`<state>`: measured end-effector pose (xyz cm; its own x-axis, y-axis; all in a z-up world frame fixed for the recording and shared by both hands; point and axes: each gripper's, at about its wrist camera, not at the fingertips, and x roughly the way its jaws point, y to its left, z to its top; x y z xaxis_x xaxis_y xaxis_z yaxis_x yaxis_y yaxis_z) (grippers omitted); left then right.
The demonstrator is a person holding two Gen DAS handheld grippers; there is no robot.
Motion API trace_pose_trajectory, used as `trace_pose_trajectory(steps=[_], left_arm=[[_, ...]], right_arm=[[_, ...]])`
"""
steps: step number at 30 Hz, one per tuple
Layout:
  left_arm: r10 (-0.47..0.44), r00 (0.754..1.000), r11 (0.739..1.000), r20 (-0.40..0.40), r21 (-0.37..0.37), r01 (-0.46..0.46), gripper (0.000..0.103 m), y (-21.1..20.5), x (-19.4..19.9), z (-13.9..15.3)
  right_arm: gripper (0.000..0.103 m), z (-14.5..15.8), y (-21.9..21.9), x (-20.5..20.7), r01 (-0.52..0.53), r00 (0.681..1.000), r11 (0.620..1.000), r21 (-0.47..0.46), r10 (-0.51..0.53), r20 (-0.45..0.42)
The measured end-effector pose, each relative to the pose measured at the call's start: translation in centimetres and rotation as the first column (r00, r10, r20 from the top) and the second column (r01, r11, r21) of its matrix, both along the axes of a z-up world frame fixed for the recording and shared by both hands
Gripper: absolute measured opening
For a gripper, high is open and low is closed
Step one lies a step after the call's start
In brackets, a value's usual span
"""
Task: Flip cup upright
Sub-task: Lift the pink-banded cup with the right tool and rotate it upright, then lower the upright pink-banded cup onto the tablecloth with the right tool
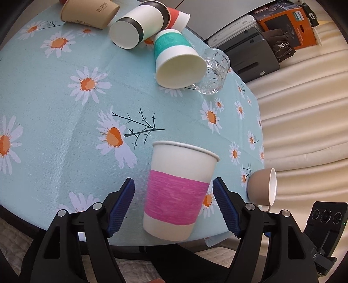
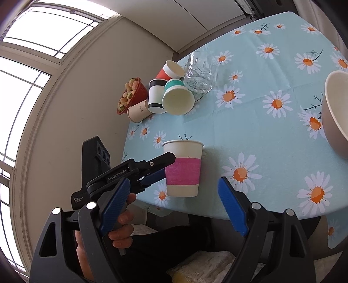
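Cups — one pink-banded cup (image 1: 176,191) upright, four paper cups (image 1: 180,63) toppled — both grippers, left gripper (image 1: 174,205) and right gripper (image 2: 174,209), released.

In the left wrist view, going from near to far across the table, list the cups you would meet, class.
Pink-banded cup → green-banded cup → black-banded cup → brown paper cup.

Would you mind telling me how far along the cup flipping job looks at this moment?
Done: the pink-banded white paper cup stands upright near the table edge. In hand: nothing; the left gripper is open around it, fingers apart from its sides, and the right gripper is open. Left: the teal-banded cup and the brown ceramic cup lie on their sides.
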<state>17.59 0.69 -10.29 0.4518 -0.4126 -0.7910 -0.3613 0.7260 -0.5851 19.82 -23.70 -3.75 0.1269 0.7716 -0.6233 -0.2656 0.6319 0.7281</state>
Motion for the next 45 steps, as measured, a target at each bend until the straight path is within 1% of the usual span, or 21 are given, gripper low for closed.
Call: trace_pose_trajectory(steps=[6, 13, 17, 18, 25, 29, 33, 36, 39, 44, 45], left_arm=[[0.002, 1.0, 1.0, 0.03, -0.003, -0.002, 0.073, 0.9, -0.8, 1.2], [0.037, 0.995, 0.999, 0.093, -0.004, -0.037, 0.073, 3.2, -3.6, 3.5], [0.048, 0.991, 0.999, 0.125, 0.002, -0.048, 0.073, 4.2, -5.8, 4.4], [0.049, 0.99, 0.999, 0.129, 0.003, -0.05, 0.073, 4.4, -6.3, 4.5], [0.06, 0.986, 0.998, 0.158, -0.028, -0.056, 0.073, 5.1, -9.6, 4.4], [0.056, 0.982, 0.998, 0.18, -0.023, -0.053, 0.073, 4.9, -10.7, 4.6], [0.055, 0.979, 0.998, 0.196, -0.024, -0.051, 0.073, 5.0, -11.5, 4.4], [0.059, 0.978, 0.997, 0.201, -0.053, -0.049, 0.073, 5.1, -11.8, 4.0], [0.053, 0.977, 0.997, 0.208, -0.062, -0.041, 0.073, 5.1, -12.1, 3.7], [0.039, 0.975, 0.998, 0.218, -0.062, -0.026, 0.073, 5.0, -12.4, 3.6], [0.037, 0.975, 0.998, 0.219, -0.065, -0.023, 0.073, 5.0, -12.4, 3.5]], right_arm=[[0.083, 0.0, 0.4, -0.1, -0.004, 1.0, 1.0, -0.004, 0.004, -0.007], [0.083, 0.3, 1.7, 0.0, -0.022, 1.0, 0.999, -0.026, 0.022, -0.003], [0.083, 0.2, 3.4, 0.7, -0.052, 0.999, 0.997, -0.062, 0.052, -0.002], [0.083, 0.1, 4.0, 1.1, -0.063, 0.998, 0.994, -0.088, 0.063, 0.002], [0.083, -1.9, 7.9, 3.1, -0.141, 0.99, 0.97, -0.199, 0.139, -0.024], [0.083, -2.8, 9.3, 3.4, -0.167, 0.986, 0.962, -0.215, 0.16, -0.053], [0.083, -3.9, 10.6, 3.7, -0.178, 0.984, 0.952, -0.248, 0.165, -0.074], [0.083, -4.9, 11.2, 4.1, -0.179, 0.983, 0.945, -0.274, 0.159, -0.092], [0.083, -5.5, 11.8, 4.7, -0.184, 0.982, 0.937, -0.297, 0.161, -0.102], [0.083, -6.6, 12.7, 5.2, -0.225, 0.973, 0.916, -0.333, 0.194, -0.125], [0.079, -6.8, 12.9, 5.2, -0.233, 0.971, 0.911, -0.341, 0.2, -0.13]])
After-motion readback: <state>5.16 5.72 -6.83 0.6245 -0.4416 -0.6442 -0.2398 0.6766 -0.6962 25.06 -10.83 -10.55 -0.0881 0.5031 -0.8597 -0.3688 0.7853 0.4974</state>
